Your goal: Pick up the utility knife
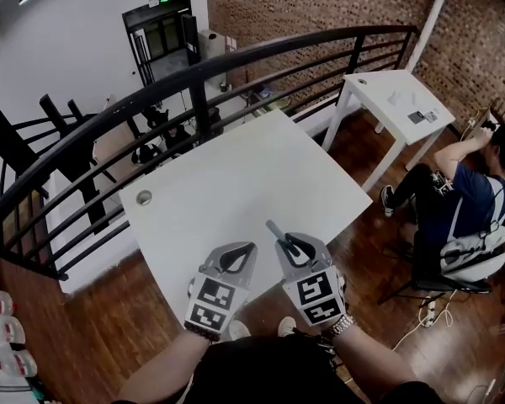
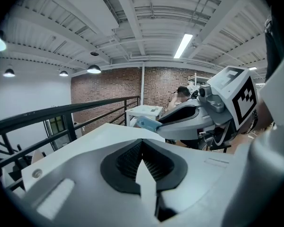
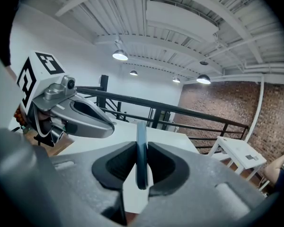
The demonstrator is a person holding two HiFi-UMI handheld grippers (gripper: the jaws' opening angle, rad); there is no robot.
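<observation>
The utility knife (image 1: 275, 229) is a slim blue-grey handle, held up above the near edge of the white table (image 1: 236, 175). My right gripper (image 1: 288, 241) is shut on it. In the right gripper view the knife (image 3: 141, 167) stands edge-on between the dark pads and sticks out past them. My left gripper (image 1: 246, 249) hovers just left of the right one, jaws together with nothing between them. The left gripper view shows its own closed tips (image 2: 142, 143) and, beyond them, the right gripper (image 2: 166, 125) with the knife's end (image 2: 147, 124) poking out.
A black metal railing (image 1: 236, 61) curves round the table's far side. A round cable hole (image 1: 143, 197) sits at the table's left corner. A second white table (image 1: 400, 95) stands at the back right, and a seated person (image 1: 471, 196) is to the right on the wooden floor.
</observation>
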